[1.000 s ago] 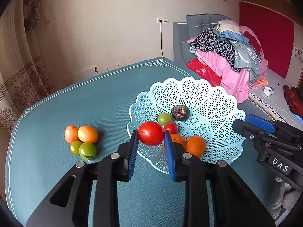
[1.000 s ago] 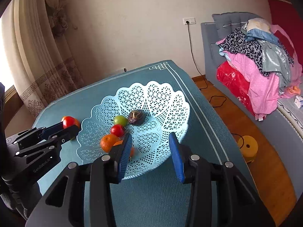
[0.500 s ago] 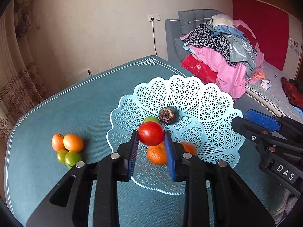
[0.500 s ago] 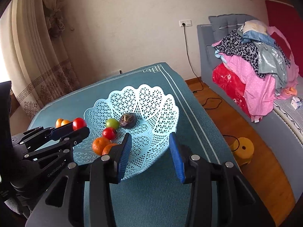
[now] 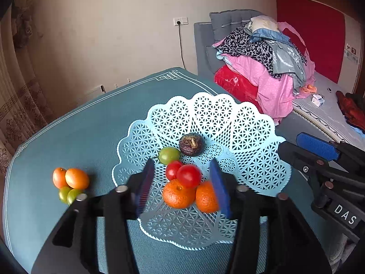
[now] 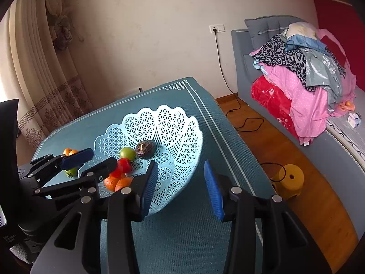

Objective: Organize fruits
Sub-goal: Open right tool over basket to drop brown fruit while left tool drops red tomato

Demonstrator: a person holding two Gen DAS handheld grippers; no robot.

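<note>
Red tomato point(image 5: 189, 175): lodged in the light-blue lattice basket point(image 5: 239, 123), perched on top of two mandarins point(image 5: 179, 193) and touching a second, smaller red tomato point(image 5: 172, 169). It is judged light, smooth and somewhat slippery, with a thin skin that bruises or splits under hard pressure; it is best taken across its widest part with gentle closure. Its perch on rounded fruit is judged unsteady, so a roll deeper into the basket is possible.

Other basket contents: one green round fruit point(image 5: 169, 155) and one dark brown, rough-skinned fruit point(image 5: 191, 145), possibly a mangosteen, both nearer the centre. The basket is judged light and slightly flexible, easily shifted if knocked.

Fruit not yet in the basket: two orange fruits point(image 5: 77, 178) and two small green ones point(image 5: 68, 195), clustered and touching on the teal tablecloth point(image 5: 79, 132), well apart from the basket's left rim. These are judged firm and light, and are best gripped one at a time from the outside of the cluster.

Left gripper point(image 5: 182, 188): the blue pads are spread wide to either side of the tomato; nothing is held and no contact with the fruit is seen.

Right gripper point(image 6: 180, 189): the fingers are spread wide and empty, hovering at the basket's near rim, with one pad seen against the lattice wall; contact cannot be told.
</note>
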